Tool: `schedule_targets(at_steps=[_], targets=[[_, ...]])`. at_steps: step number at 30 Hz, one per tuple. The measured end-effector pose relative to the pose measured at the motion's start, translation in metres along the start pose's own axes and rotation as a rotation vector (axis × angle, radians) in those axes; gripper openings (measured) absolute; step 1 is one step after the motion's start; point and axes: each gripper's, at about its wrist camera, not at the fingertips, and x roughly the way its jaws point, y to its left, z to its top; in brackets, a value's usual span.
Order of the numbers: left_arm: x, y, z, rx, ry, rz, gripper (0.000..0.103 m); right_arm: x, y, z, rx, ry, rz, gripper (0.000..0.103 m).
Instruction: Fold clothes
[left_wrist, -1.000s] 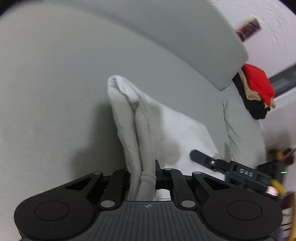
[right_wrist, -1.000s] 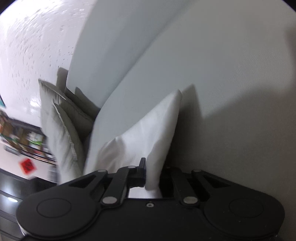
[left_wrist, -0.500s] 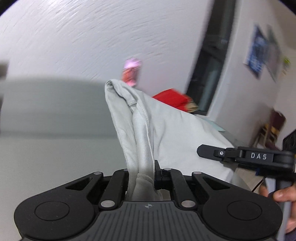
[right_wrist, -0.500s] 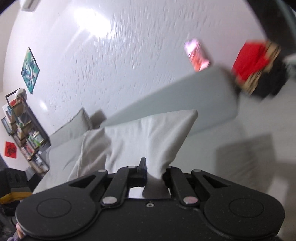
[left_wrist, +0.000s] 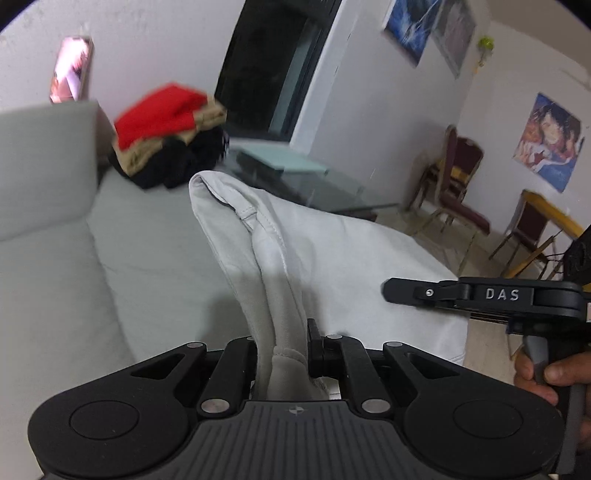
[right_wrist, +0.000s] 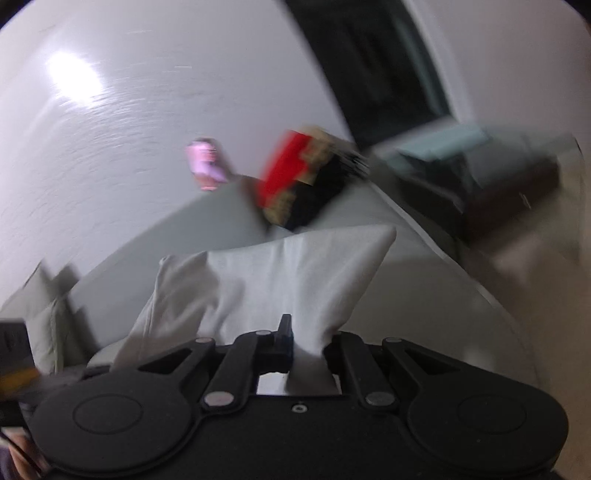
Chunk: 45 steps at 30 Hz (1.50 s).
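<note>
Both the left gripper (left_wrist: 282, 343) and right gripper (right_wrist: 308, 343), each clamped on the pale grey garment (left_wrist: 332, 266), have swung it off the sofa (left_wrist: 155, 251) toward what seems the folded pile (left_wrist: 166, 136), probably for stacking.

Dim indoor light, wall glare, motion blur

Domestic living room.
Grey sofa (left_wrist: 44, 236) at 9 o'clock, glass table (left_wrist: 295, 166) at 12, chairs (left_wrist: 461, 184) and wall posters (left_wrist: 550, 142) (unframed) toward 2.
</note>
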Motion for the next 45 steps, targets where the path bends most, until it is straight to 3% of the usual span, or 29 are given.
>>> schedule_targets(at_steps=[6,13,16,18,19,20,22,23,24,26,27,28,30,31,32,35,39,42,45], targets=[[0.084,0.018,0.025,-0.053,0.058,0.012,0.009,0.076,-0.042,0.027,-0.025,0.038,-0.089,0.006],[0.115,0.041,0.062,-0.107,-0.011,0.010,0.010,0.112,-0.034,0.053,-0.144,-0.058,-0.105,0.006],[0.146,0.064,0.064,-0.183,0.068,0.102,0.023,0.146,-0.043,0.066,-0.158,-0.013,-0.103,0.008],[0.139,0.079,0.059,-0.243,0.091,0.157,0.035,0.167,-0.053,0.068,-0.163,0.087,-0.174,0.023],[0.129,0.086,0.056,-0.267,0.079,0.178,0.034,0.169,-0.056,0.067,-0.160,0.113,-0.220,0.029],[0.118,0.092,0.053,-0.288,0.068,0.200,0.034,0.162,-0.060,0.064,-0.150,0.110,-0.251,0.040],[0.095,0.094,0.050,-0.217,0.044,0.274,0.031,0.134,-0.063,0.057,-0.153,0.045,-0.290,0.061],[0.084,0.095,0.049,-0.183,0.033,0.310,0.029,0.121,-0.061,0.053,-0.167,0.014,-0.305,0.062],[0.079,0.094,0.048,-0.161,0.028,0.327,0.024,0.109,-0.060,0.051,-0.178,-0.008,-0.316,0.062],[0.081,0.088,0.050,-0.133,0.027,0.290,0.016,0.092,-0.056,0.048,-0.166,-0.042,-0.321,0.062],[0.085,0.077,0.049,-0.099,0.026,0.275,0.016,0.087,-0.054,0.047,-0.144,-0.052,-0.306,0.057],[0.089,0.066,0.047,-0.065,0.026,0.260,0.016,0.084,-0.051,0.046,-0.128,-0.054,-0.287,0.038],[0.109,0.041,0.043,0.019,0.055,0.268,0.017,0.092,-0.043,0.040,-0.127,-0.002,-0.234,0.013],[0.120,0.032,0.039,0.054,0.082,0.275,0.018,0.095,-0.039,0.036,-0.141,0.028,-0.218,0.012],[0.131,0.024,0.035,0.087,0.108,0.284,0.026,0.100,-0.035,0.031,-0.167,0.055,-0.217,0.012],[0.142,0.024,0.025,0.089,0.169,0.386,0.030,0.117,-0.029,0.014,-0.278,0.147,-0.297,0.011],[0.111,0.037,0.023,0.022,0.201,0.455,0.022,0.081,-0.042,0.003,-0.241,0.174,-0.362,0.011],[0.089,0.029,0.020,0.019,0.175,0.428,0.022,0.049,-0.040,0.003,-0.184,0.160,-0.326,0.012],[0.085,0.009,0.017,0.045,0.164,0.375,0.025,0.043,-0.028,-0.006,-0.172,0.166,-0.259,0.012]])
